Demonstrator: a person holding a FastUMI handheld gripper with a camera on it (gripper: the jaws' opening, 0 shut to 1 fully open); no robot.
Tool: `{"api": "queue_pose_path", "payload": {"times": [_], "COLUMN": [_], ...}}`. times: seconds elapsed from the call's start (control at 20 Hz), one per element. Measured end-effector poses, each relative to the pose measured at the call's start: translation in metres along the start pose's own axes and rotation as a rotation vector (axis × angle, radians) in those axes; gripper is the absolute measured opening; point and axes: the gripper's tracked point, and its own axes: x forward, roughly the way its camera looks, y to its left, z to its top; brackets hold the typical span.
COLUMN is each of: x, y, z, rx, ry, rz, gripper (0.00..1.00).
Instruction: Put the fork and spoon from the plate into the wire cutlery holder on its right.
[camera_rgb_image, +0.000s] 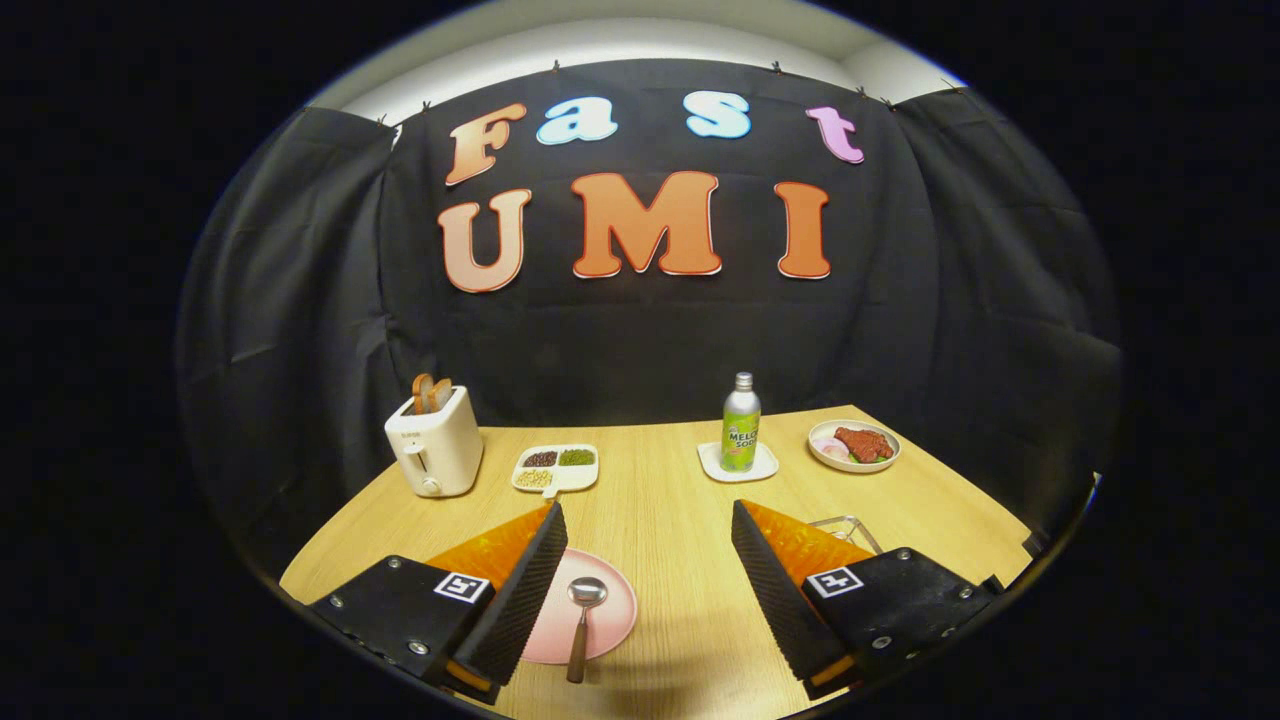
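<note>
Gripper (640, 590) spread wide, holding nothing, above a wooden table (680, 500). A spoon (583, 620) lies on the pink plate (610, 615) by its left finger; wire holder (850, 530) right of the plate.

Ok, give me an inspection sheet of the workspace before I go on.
Surface: light wooden table.
Job's things: wooden-handled metal spoon on round pink plate; wire cutlery holder partly hidden behind right finger; fork nothing seen.
Clutter: white toaster with toast, white divided tray of beans, green soda bottle on white coaster, bowl of meat.
Grippers: hand-held gripper open, holding nothing.
Cables: nothing seen.
Surroundings: black cloth wall.
</note>
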Motion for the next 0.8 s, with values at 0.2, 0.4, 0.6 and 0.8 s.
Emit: {"api": "queue_pose_path", "payload": {"times": [0.2, 0.4, 0.6, 0.8], "x": [0.012, 0.021, 0.028, 0.032], "y": [0.026, 0.044, 0.056, 0.060], "z": [-0.040, -0.081, -0.114, -0.140], "rx": [-0.036, -0.054, -0.088, -0.096], "ry": [0.105, 0.202, 0.288, 0.367], "rz": [0.039, 0.075, 0.103, 0.108], "gripper": [0.99, 0.99, 0.96, 0.83]}}
